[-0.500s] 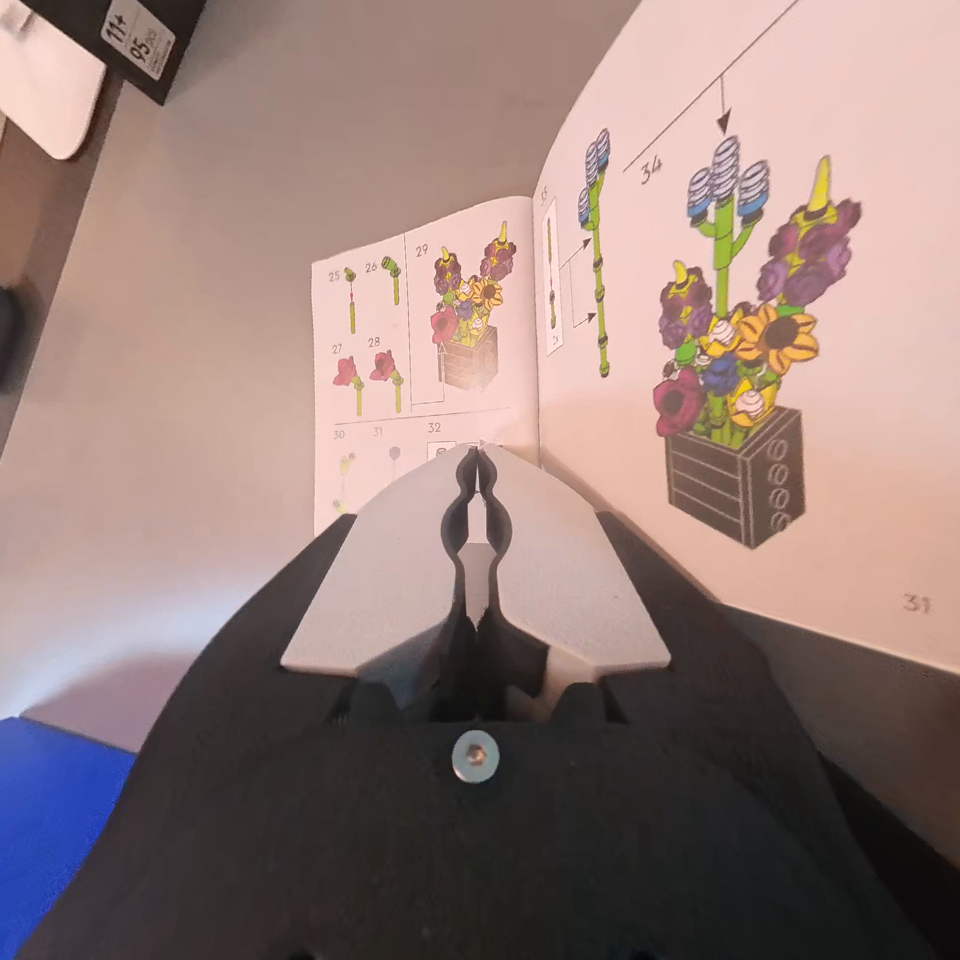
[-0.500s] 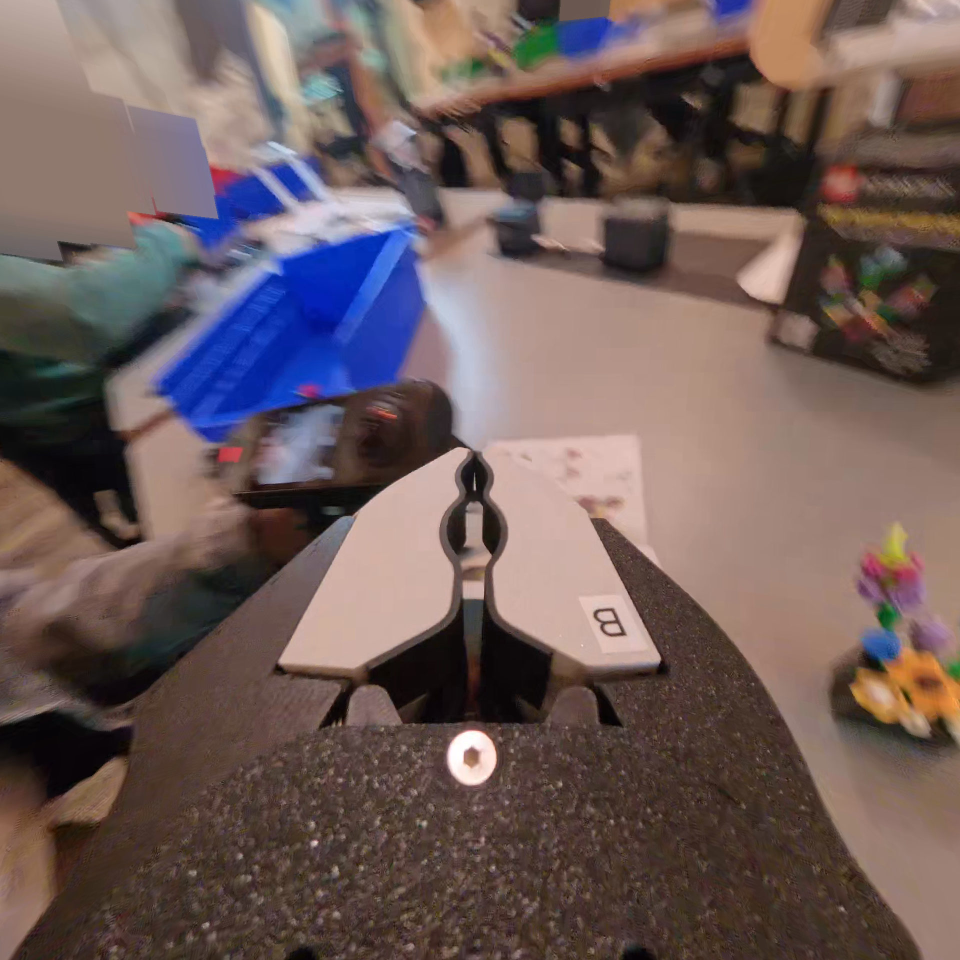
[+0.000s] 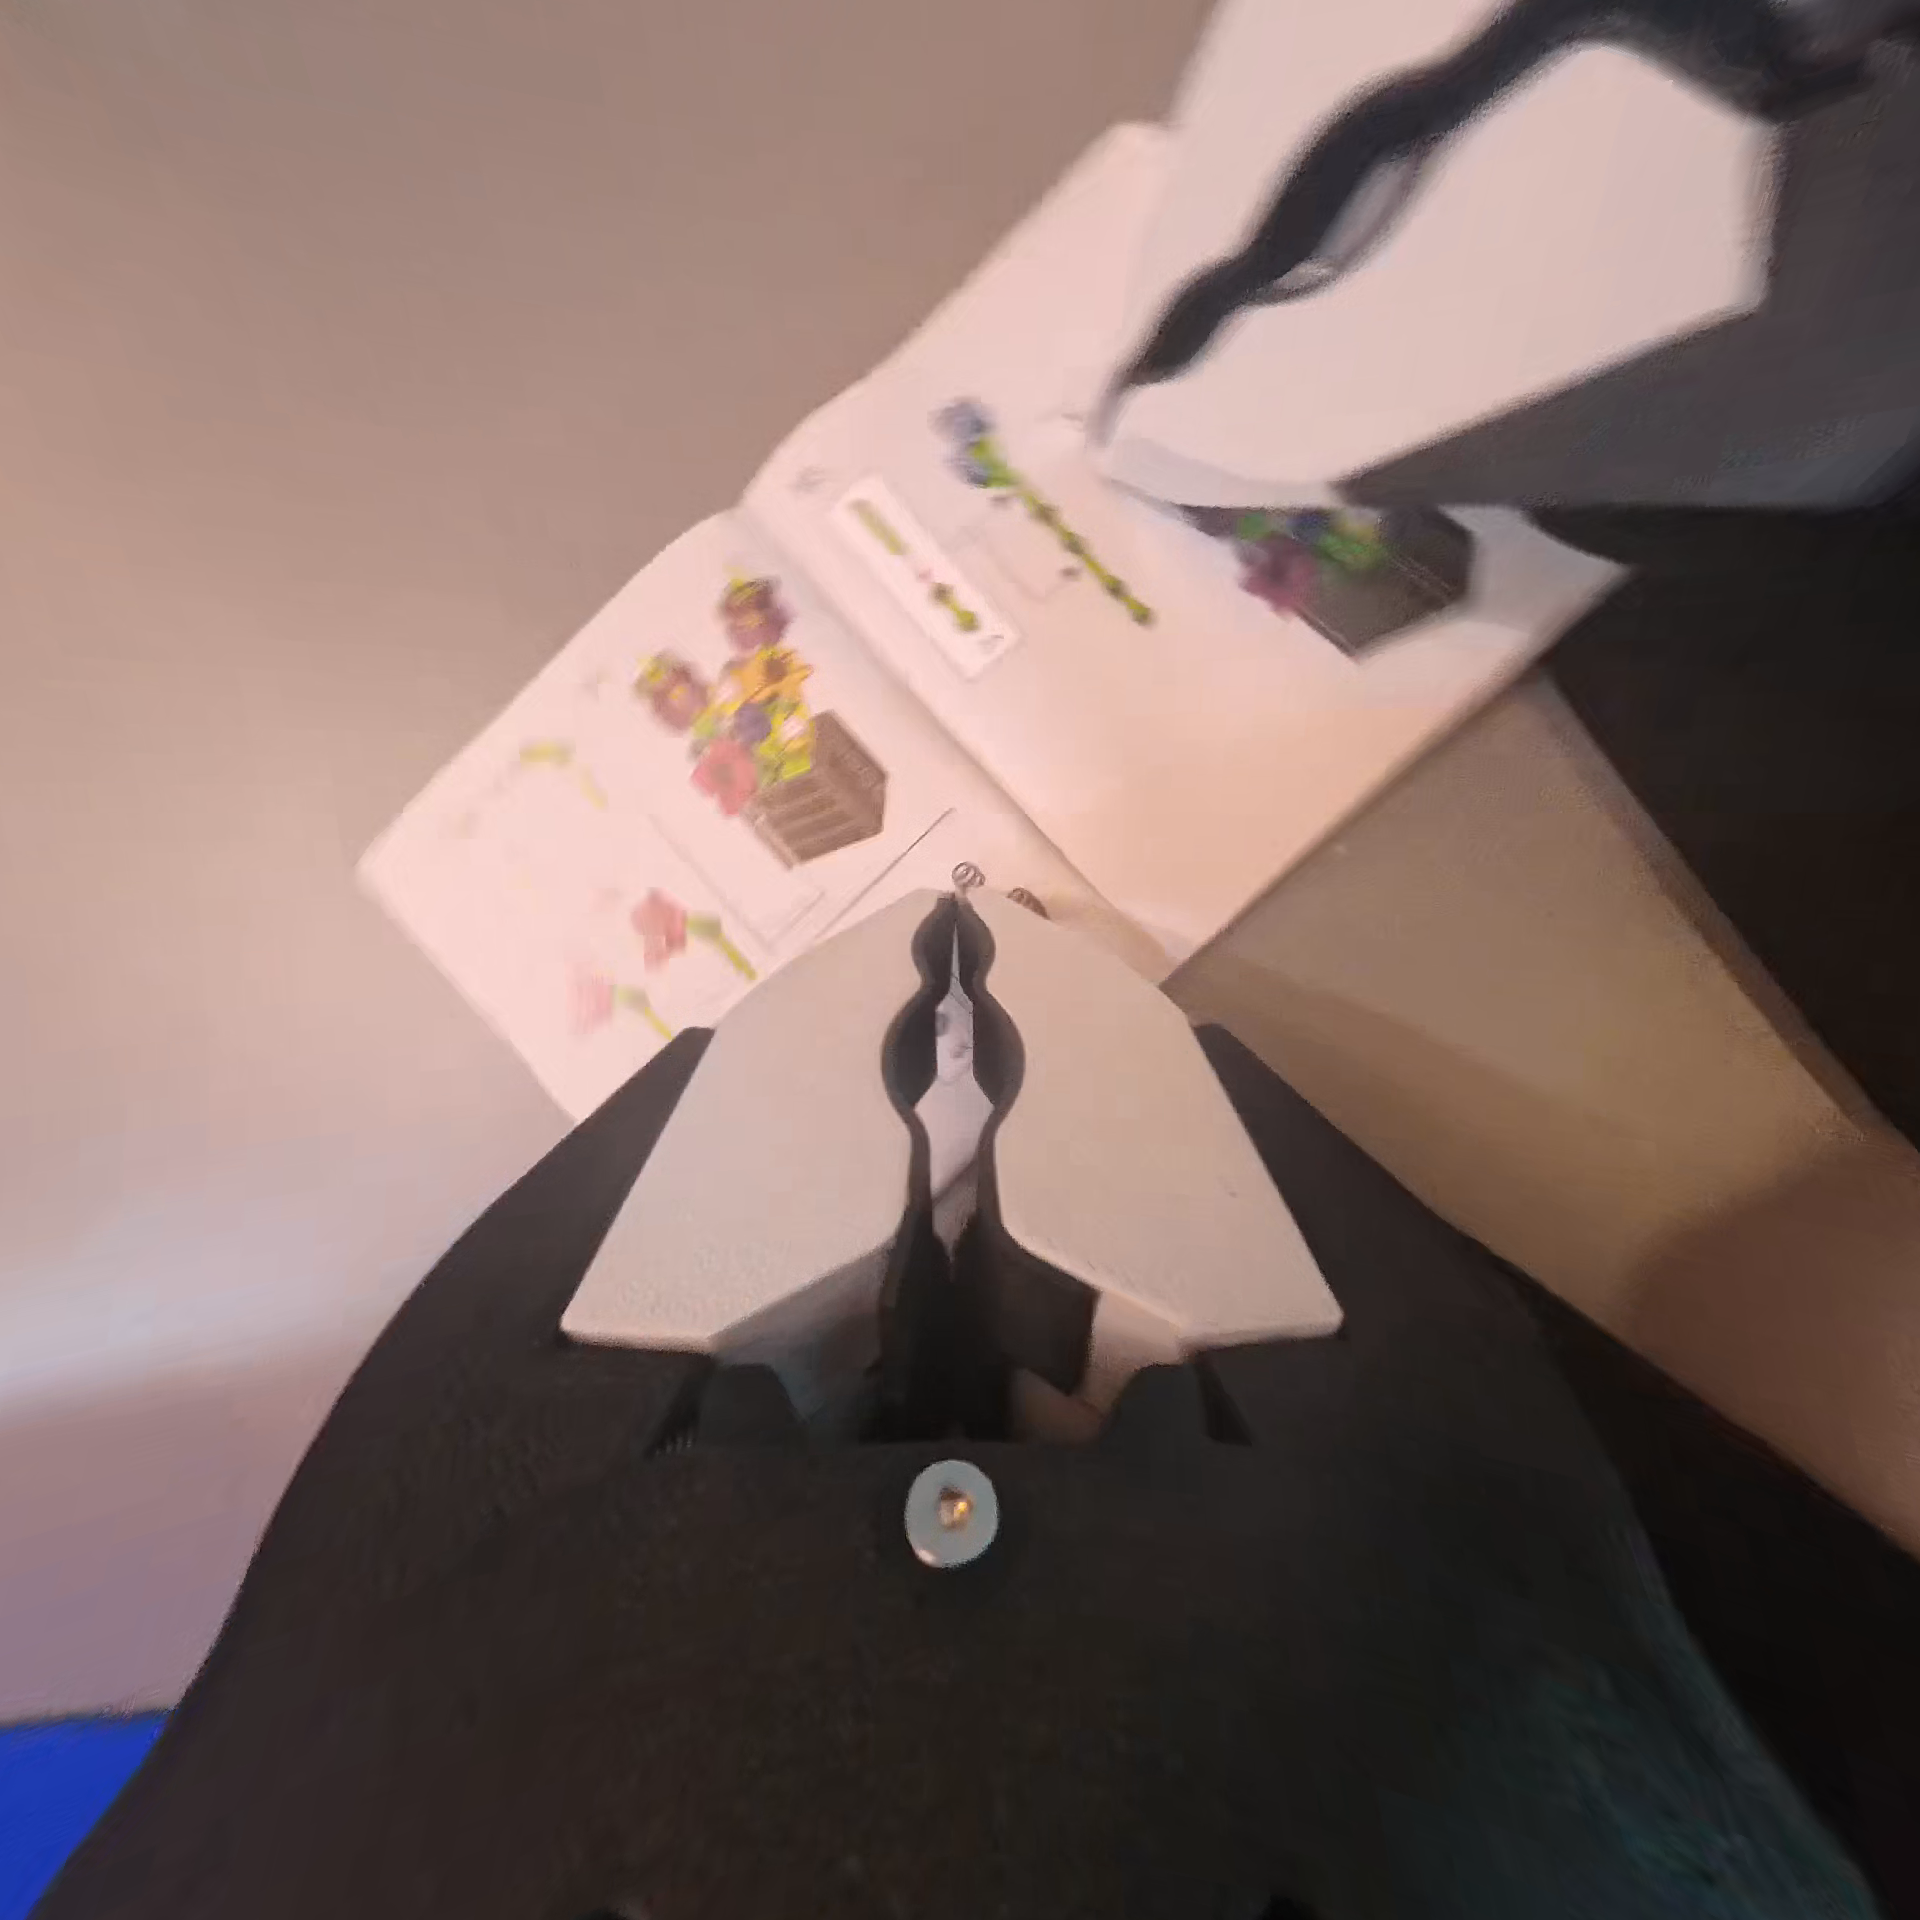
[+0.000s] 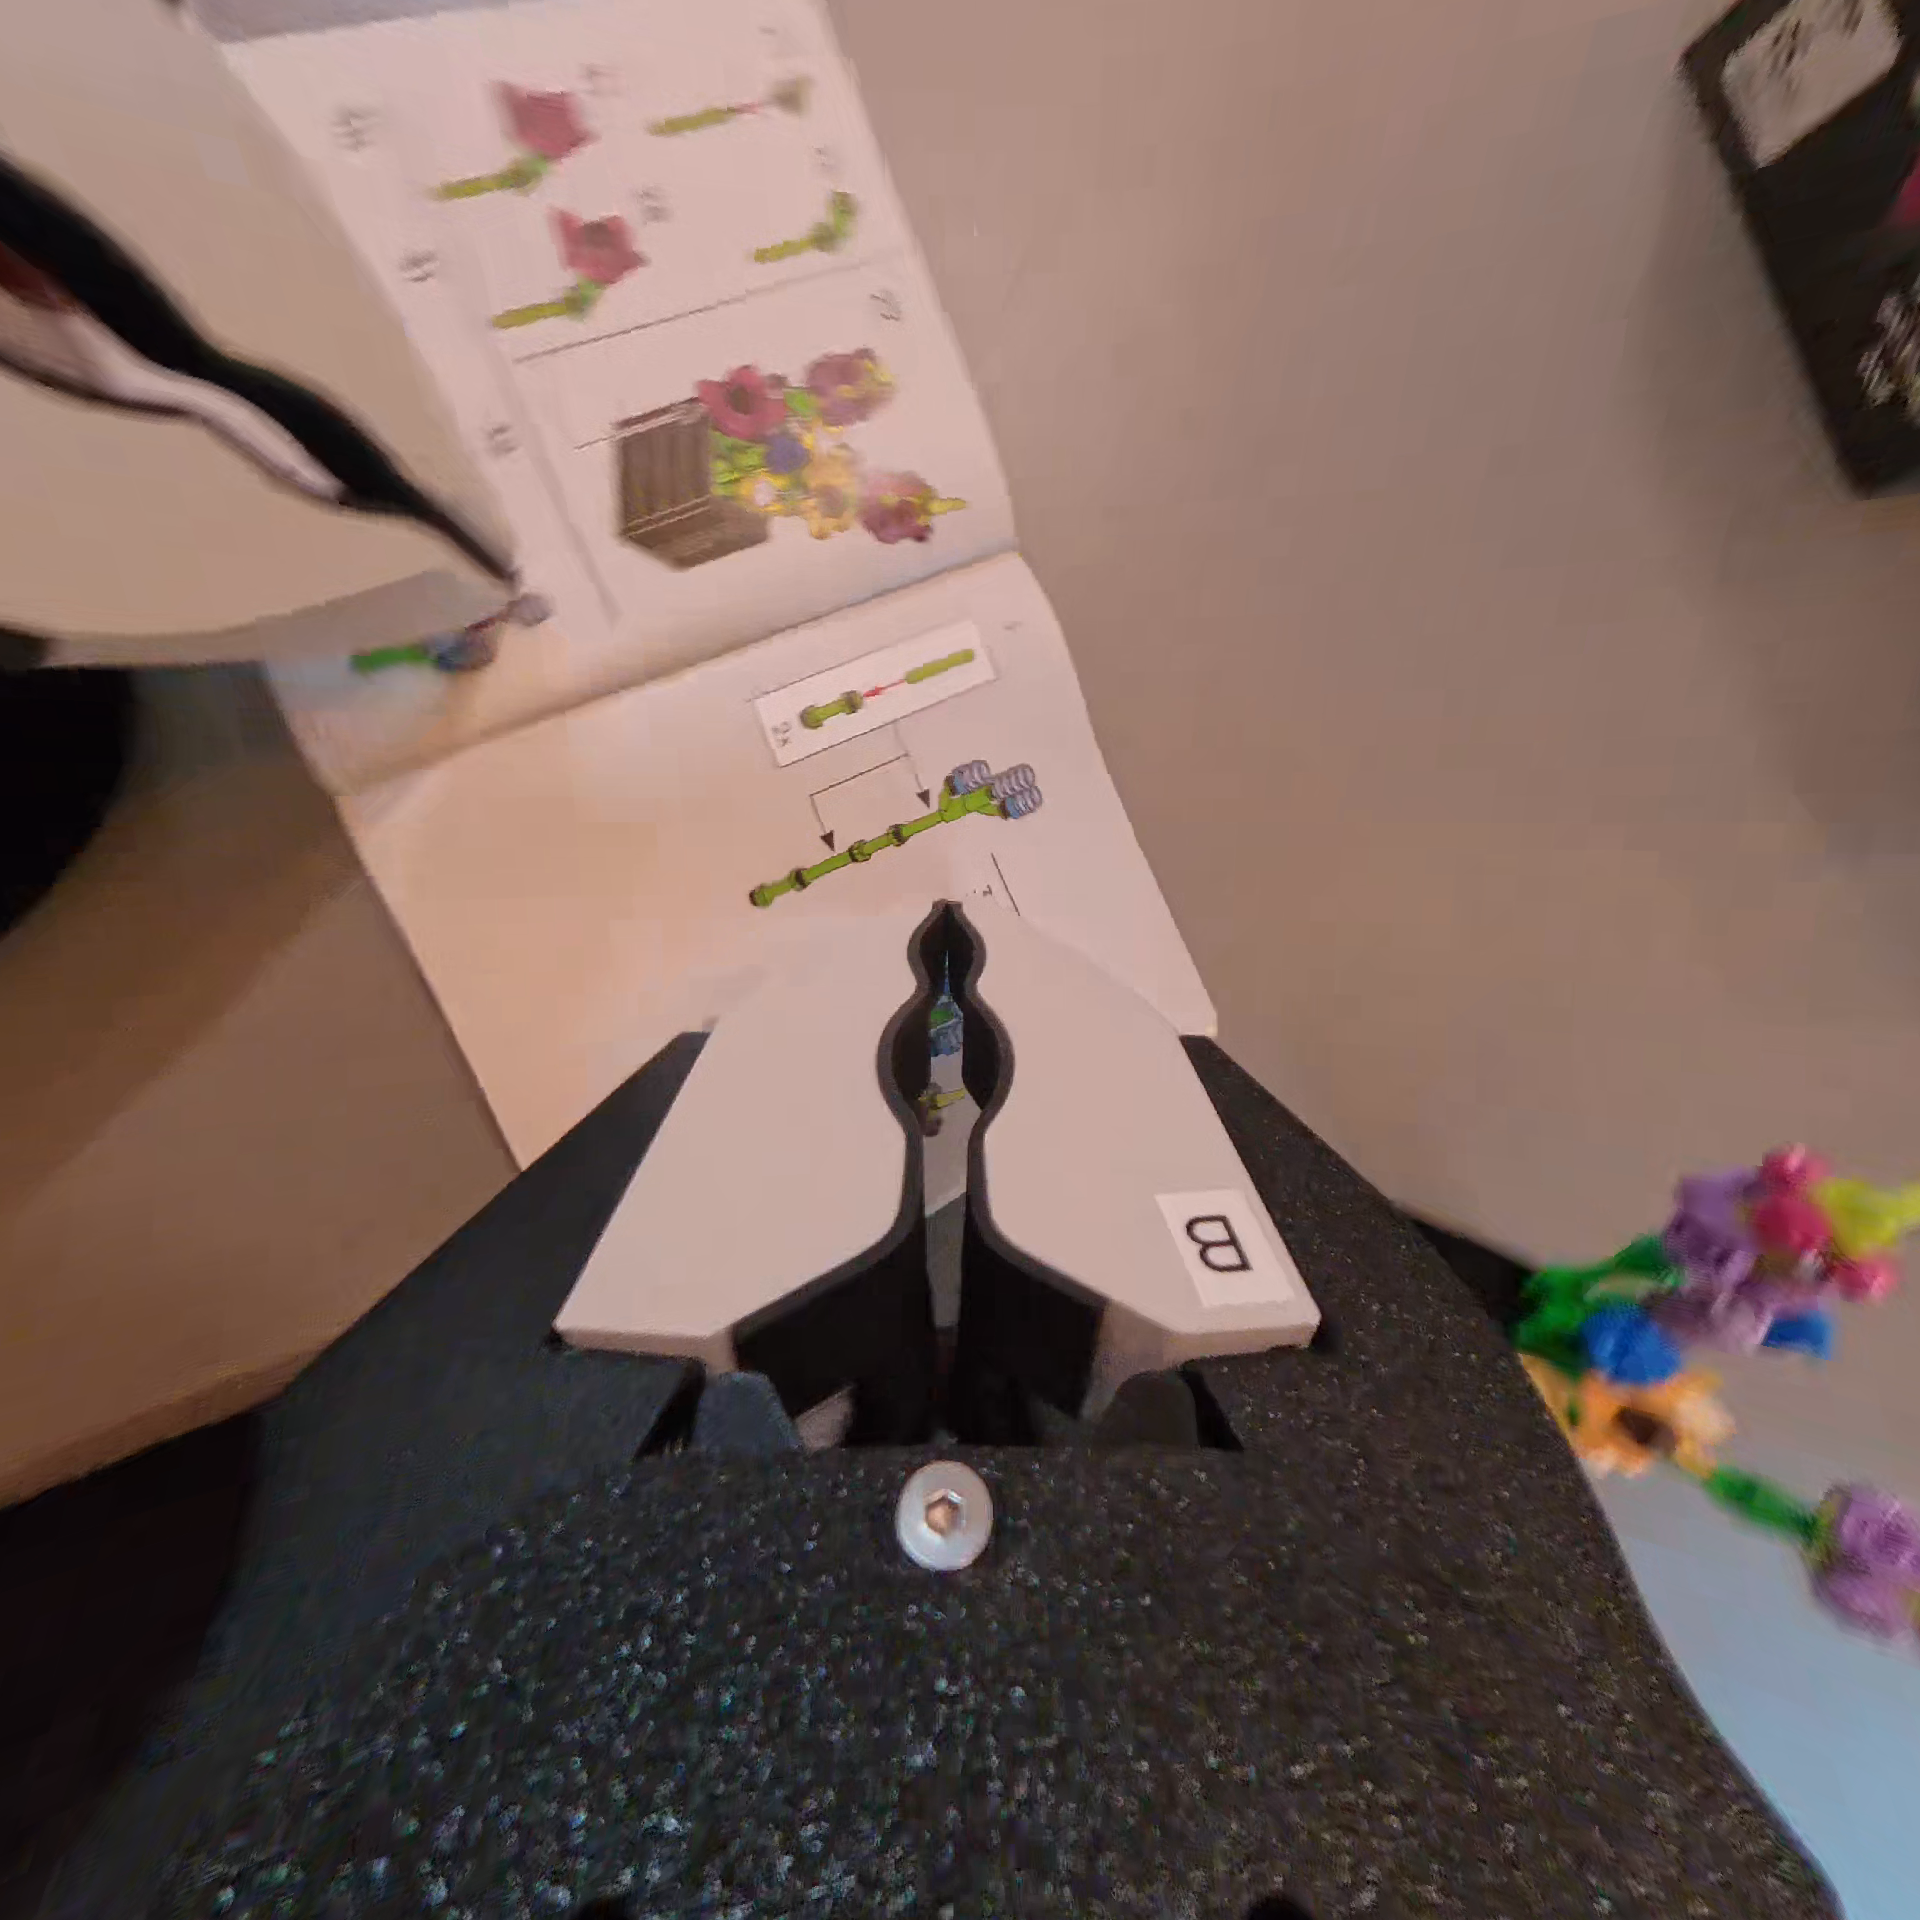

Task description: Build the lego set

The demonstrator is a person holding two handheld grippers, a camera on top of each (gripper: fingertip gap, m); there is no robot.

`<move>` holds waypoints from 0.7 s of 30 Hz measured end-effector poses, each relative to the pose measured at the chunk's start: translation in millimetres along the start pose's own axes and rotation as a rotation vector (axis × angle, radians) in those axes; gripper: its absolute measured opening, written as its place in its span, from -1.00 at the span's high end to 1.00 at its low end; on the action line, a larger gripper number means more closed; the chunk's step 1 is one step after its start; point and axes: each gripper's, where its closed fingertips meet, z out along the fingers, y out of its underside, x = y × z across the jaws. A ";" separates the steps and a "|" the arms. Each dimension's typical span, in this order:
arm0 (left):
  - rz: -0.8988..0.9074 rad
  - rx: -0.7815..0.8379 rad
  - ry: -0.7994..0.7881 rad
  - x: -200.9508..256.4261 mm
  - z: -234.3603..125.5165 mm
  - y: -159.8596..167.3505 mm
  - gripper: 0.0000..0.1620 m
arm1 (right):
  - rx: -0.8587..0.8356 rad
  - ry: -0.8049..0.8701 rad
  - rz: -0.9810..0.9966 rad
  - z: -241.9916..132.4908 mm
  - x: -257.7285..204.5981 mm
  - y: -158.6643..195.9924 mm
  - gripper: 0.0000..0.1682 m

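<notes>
The open instruction booklet lies on the grey table, and it also shows in the right wrist view. My left gripper is shut, with its tips at the booklet's near edge by the spine. My right gripper is shut, with its tips over the page that shows a green stem. Each gripper shows in the other's view: the right one over the far page, the left one at the page edge. The built lego flower bouquet stands blurred to the right of my right gripper.
A dark box lies at the far right of the table. A blue thing shows at the lower left. A tan surface runs along the booklet's edge, and I cannot tell what it is. The grippers' ends are close to 9 cm from one another.
My right gripper has swung from facing the room down onto the booklet and now appears in the left view. The raised right page now lies flatter. Both grippers stay shut.
</notes>
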 end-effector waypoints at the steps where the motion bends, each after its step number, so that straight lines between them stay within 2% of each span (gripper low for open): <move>1: -0.001 0.015 0.056 3.2 -0.4 0.2 0.99 | 0.014 -0.004 -0.026 5.7 4.8 -6.6 1.00; 7: -0.002 0.078 0.177 1.1 -1.7 -2.6 0.99 | 0.062 -0.046 -0.097 16.4 12.3 -20.0 1.00; 11: 0.064 0.194 0.371 21.2 -9.6 -19.4 0.99 | 0.124 -0.017 -0.171 18.2 18.0 -21.2 1.00; 13: 0.023 0.086 0.377 17.4 4.2 -8.1 0.99 | 0.104 -0.040 -0.128 17.9 19.3 -20.1 1.00; 15: -0.029 0.101 0.420 16.9 4.2 -11.1 0.99 | 0.113 -0.064 -0.033 11.7 18.4 -26.7 1.00; 18: -0.025 0.106 0.412 16.6 4.4 -10.7 0.99 | 0.285 -0.323 0.202 -11.6 -16.2 -62.5 1.00; 21: 0.027 0.116 0.345 13.3 6.1 -11.6 0.99 | 0.054 -0.489 0.296 4.2 -40.6 -37.6 1.00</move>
